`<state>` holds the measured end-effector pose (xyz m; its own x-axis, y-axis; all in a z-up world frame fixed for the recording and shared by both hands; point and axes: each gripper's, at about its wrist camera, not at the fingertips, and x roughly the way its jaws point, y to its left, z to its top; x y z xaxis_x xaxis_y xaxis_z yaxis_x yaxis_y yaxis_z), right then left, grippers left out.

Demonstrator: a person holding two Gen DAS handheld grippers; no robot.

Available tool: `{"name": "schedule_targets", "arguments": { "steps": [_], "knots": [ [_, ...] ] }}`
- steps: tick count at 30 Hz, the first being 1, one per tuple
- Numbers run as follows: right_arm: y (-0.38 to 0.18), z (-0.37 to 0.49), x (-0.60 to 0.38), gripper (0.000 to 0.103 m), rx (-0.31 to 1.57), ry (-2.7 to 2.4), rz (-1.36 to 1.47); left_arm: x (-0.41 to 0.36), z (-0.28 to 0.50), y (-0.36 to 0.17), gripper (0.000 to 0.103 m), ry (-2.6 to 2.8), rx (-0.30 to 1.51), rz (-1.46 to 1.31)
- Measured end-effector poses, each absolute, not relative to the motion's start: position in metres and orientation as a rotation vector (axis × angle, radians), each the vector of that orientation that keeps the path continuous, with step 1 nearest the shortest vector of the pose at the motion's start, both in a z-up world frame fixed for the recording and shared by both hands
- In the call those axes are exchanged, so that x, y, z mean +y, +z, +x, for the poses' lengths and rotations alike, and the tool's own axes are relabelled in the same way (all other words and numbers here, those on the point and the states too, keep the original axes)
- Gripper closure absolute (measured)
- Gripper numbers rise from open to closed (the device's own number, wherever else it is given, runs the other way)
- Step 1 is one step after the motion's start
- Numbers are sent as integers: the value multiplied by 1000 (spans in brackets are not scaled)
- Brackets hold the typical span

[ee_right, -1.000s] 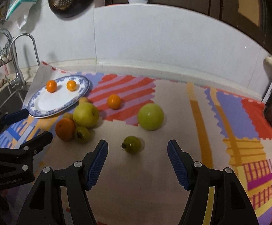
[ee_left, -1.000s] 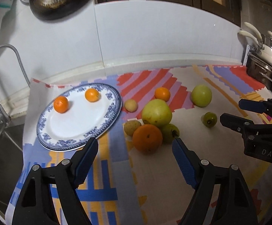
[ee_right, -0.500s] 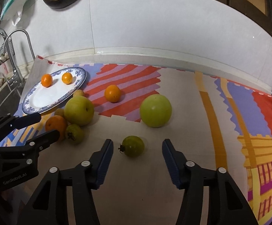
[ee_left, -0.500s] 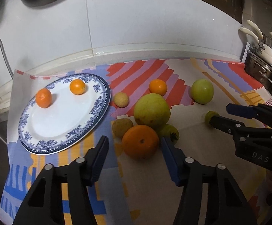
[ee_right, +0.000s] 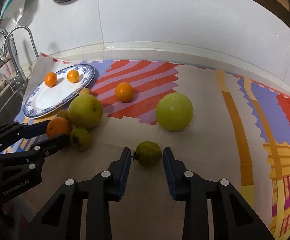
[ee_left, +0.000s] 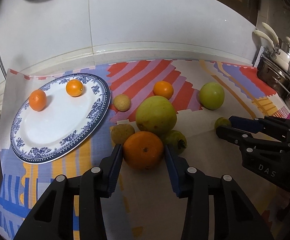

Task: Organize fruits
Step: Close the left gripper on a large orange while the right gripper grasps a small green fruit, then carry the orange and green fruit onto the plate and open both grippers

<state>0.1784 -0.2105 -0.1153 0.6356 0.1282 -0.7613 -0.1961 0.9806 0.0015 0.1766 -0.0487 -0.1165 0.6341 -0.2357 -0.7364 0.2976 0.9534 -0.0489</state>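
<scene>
A blue-rimmed white plate (ee_left: 61, 120) at the left holds two small oranges (ee_left: 37, 100) (ee_left: 74, 88). My left gripper (ee_left: 143, 150) is closing on a large orange (ee_left: 143, 156), and both pads touch its sides. The orange lies on the mat against a big yellow-green fruit (ee_left: 156, 114), a brown fruit (ee_left: 122, 133) and a green one (ee_left: 175, 139). My right gripper (ee_right: 147, 154) is shut on a small green stemmed fruit (ee_right: 149, 156) on the mat. From the right wrist, the left gripper (ee_right: 58, 131) shows around the large orange (ee_right: 58, 125).
A round green fruit (ee_right: 174, 114), a small orange (ee_right: 124, 92) and another brown fruit (ee_left: 121, 105) lie loose on the patterned mat (ee_right: 205, 120). A sink and tap (ee_right: 17, 60) are at the left, pots (ee_left: 279, 60) at the right, a white wall behind.
Both grippers have come down closer to the mat and their jaws have narrowed, the left around the large orange and the right around the small green fruit.
</scene>
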Motion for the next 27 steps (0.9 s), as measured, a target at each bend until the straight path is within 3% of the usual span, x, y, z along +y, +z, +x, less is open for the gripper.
{"name": "schedule_targets", "arguments": {
  "steps": [27],
  "knots": [
    [-73,163,-199,74,751,239,-102,-35,161,-80,61,-263,756,40]
  ]
}}
